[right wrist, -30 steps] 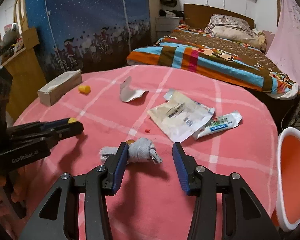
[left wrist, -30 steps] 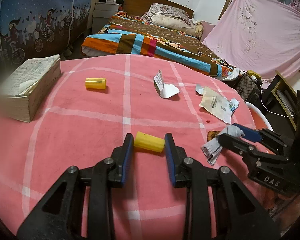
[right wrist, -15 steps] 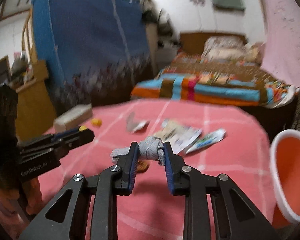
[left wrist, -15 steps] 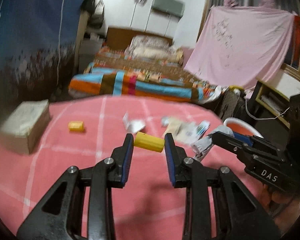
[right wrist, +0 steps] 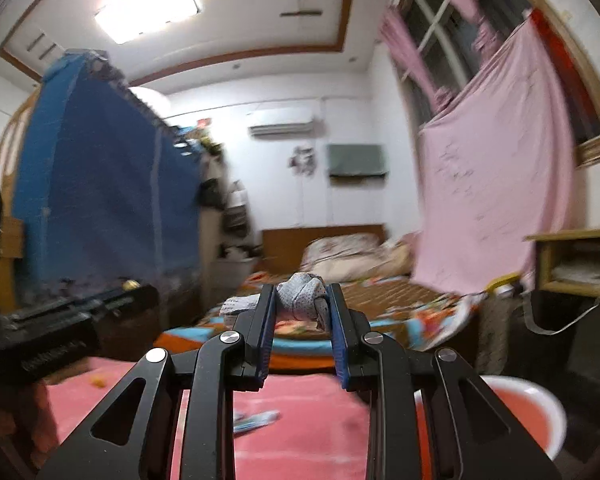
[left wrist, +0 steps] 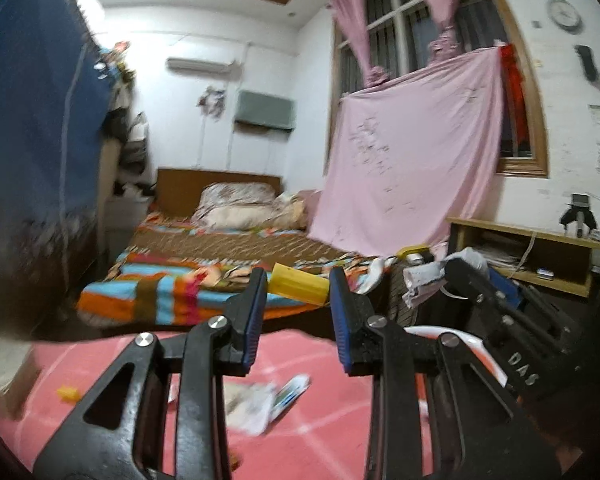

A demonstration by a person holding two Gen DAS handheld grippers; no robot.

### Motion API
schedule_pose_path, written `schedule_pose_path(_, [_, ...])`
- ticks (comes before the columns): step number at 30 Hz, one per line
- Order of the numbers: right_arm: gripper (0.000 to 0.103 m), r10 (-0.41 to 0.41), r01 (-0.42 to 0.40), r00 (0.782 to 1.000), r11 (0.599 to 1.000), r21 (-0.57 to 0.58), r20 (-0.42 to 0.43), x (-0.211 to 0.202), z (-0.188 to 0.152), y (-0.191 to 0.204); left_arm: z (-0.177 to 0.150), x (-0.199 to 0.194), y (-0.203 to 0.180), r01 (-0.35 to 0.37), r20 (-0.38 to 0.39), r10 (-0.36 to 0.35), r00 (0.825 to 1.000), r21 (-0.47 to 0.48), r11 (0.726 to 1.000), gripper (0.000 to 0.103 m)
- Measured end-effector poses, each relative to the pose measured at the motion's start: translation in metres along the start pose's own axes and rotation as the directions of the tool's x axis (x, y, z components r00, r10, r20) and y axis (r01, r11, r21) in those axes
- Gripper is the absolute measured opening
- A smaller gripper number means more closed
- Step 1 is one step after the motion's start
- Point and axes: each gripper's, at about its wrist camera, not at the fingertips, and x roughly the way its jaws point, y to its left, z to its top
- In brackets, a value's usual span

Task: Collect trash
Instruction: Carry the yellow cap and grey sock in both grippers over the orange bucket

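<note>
My left gripper (left wrist: 298,286) is shut on a yellow ribbed cylinder (left wrist: 298,289) and holds it high above the pink table (left wrist: 324,432). My right gripper (right wrist: 302,308) is shut on a grey crumpled tissue wad (right wrist: 300,302), also lifted clear of the table. The right gripper with the wad (left wrist: 428,276) shows at the right of the left wrist view. The orange bin with a white rim (right wrist: 528,412) is low at the right. On the table lie a toothpaste tube (left wrist: 292,390), a paper wrapper (left wrist: 248,404) and a second yellow cylinder (left wrist: 68,393).
A thick book (left wrist: 4,372) lies at the table's left edge. A bed with a striped blanket (left wrist: 204,280) stands behind the table. A pink sheet (left wrist: 412,176) hangs at the right and a blue wardrobe (right wrist: 100,208) stands at the left.
Both grippers have risen and tilted upward with their objects. The table has dropped low in both views and the ceiling shows.
</note>
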Motion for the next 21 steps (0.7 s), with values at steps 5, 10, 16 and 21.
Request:
schedule_pose_path(5, [0.023,-0.143,0.143,0.989,0.990,0.006,-0.024,0.007,-0.012,-0.037,-0.002,0.030,-0.030,0.100,-0.031,-0.100,0.995,0.024,0.995,0.011])
schedule_pose_path(10, [0.023,-0.241,0.246,0.967,0.968,0.042,-0.085,0.015,-0.028,-0.077,-0.014,0.071,-0.063,0.211,-0.127,-0.207,0.970,0.011,0.978,0.011])
schedule_pose_path(16, [0.023,-0.303,0.323,0.933,0.943,0.080,-0.194,0.020,-0.048,-0.106,-0.029,0.118,-0.098,0.288,-0.275,-0.289,0.917,-0.045,0.957,0.011])
schedule_pose_path(21, [0.023,-0.338,0.386,0.901,0.910,0.149,-0.271,0.018,-0.062,-0.133,-0.045,0.149,-0.115,0.297,-0.402,-0.306,0.863,-0.085,0.951,0.011])
